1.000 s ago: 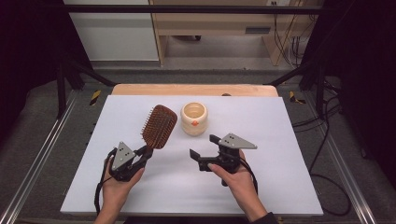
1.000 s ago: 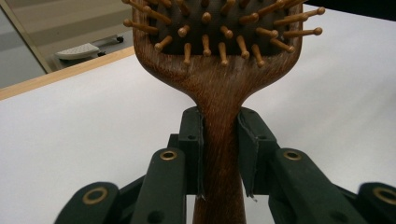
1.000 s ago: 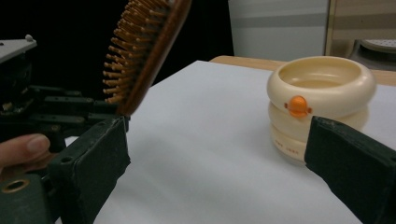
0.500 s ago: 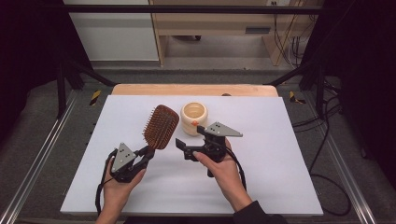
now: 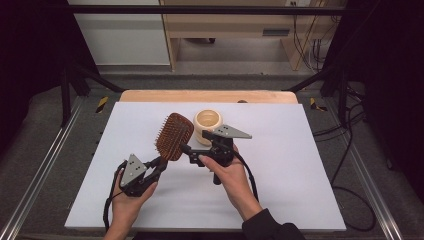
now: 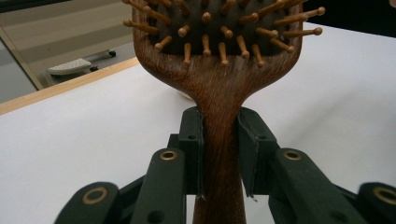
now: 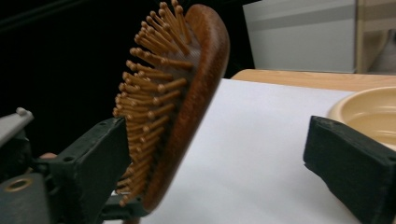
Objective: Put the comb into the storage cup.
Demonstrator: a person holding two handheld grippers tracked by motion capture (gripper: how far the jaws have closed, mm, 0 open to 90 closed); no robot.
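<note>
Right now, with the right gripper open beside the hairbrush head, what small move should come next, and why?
Probably close the right gripper on the wooden hairbrush: its open jaws already straddle the head's lower edge, while the left gripper clamps the handle, so a handover looks ready.

Even overhead light, dark surroundings; close foreground slightly soft.

Right hand-held gripper (image 5: 192, 150): shifted from lower right of centre in the high view up and leftward, its open jaws now beside the wooden hairbrush (image 5: 173, 136) head, near the cup (image 5: 207, 121).
</note>
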